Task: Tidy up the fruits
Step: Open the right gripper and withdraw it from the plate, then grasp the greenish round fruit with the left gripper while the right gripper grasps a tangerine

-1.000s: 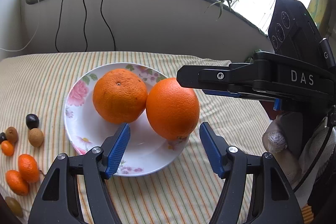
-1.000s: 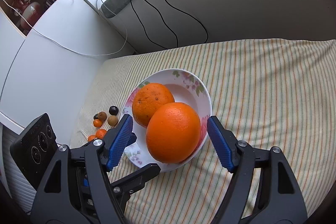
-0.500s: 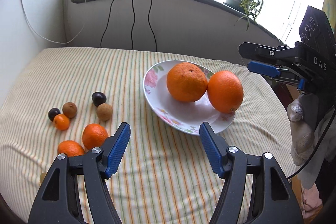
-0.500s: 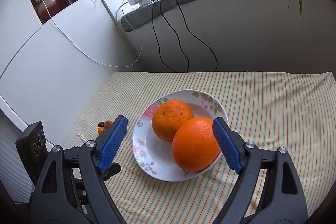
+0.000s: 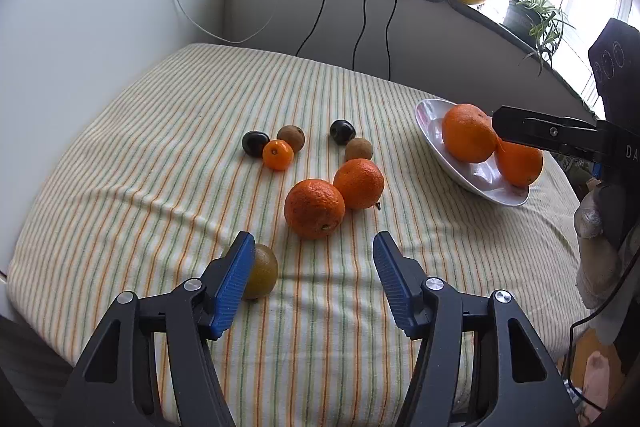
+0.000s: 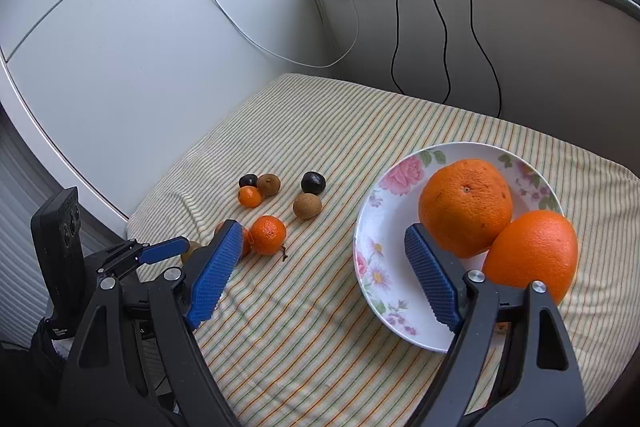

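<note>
Two oranges (image 6: pixel 466 205) sit touching on your floral plate (image 6: pixel 374 223); smaller fruits (image 5: pixel 314 209) lie loose on the striped table (image 5: pixel 160 155). Your left tool (image 5: pixel 314 283), just narrowing, holds nothing; your right tool (image 6: pixel 316 275) gapes wide, empty.

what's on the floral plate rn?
Two large oranges sit touching on the floral plate, nothing else visible. The right claw blocks part of the near rim.

Striped cloth (image 5: pixel 160 167) under loose fruit (image 5: pixel 314 209), plate (image 6: pixel 372 247).
</note>
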The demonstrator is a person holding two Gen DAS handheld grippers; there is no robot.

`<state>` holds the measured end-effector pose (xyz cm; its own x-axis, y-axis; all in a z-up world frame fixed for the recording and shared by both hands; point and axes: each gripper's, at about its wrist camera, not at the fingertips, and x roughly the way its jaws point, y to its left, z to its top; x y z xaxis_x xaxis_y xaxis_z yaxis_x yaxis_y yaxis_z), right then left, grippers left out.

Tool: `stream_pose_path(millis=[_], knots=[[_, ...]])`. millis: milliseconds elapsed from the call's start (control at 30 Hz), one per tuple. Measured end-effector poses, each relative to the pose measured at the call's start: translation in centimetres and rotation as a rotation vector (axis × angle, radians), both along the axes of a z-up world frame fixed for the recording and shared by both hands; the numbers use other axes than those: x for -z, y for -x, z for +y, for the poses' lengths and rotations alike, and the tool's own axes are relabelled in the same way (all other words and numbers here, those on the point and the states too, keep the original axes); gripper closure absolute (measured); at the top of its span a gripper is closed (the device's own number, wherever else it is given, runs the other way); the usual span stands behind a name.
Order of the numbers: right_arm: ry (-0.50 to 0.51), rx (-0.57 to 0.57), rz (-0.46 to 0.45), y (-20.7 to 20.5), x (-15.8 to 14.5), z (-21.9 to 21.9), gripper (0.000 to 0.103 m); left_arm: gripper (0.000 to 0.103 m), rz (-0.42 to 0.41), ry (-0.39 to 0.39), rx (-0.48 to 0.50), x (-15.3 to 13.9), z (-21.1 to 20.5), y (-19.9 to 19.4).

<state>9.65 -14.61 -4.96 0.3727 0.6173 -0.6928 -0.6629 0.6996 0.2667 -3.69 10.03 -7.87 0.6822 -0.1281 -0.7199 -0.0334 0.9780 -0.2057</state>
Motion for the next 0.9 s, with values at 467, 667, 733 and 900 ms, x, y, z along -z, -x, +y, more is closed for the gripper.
stream_pose_path(millis=[467, 667, 733, 900], knots=[[0.108, -0.113, 0.069, 0.7, 4.7, 7.0, 0.037, 0.046, -0.03, -0.034, -0.049, -0.3, 2.8, 1.3], [0.135, -0.126, 0.089, 0.3, 6.0, 8.3, 0.046, 0.047, 0.012, 0.013, -0.028, 1.1, 2.8, 0.8], [0.14, -0.127, 0.096, 0.0, 6.3, 8.7, 0.047, 0.049, 0.02, 0.018, -0.028, 1.5, 2.8, 0.7], [0.139, -0.127, 0.099, -0.4, 6.6, 9.3, 0.049, 0.055, 0.044, 0.047, -0.026, 2.4, 3.3, 0.2]])
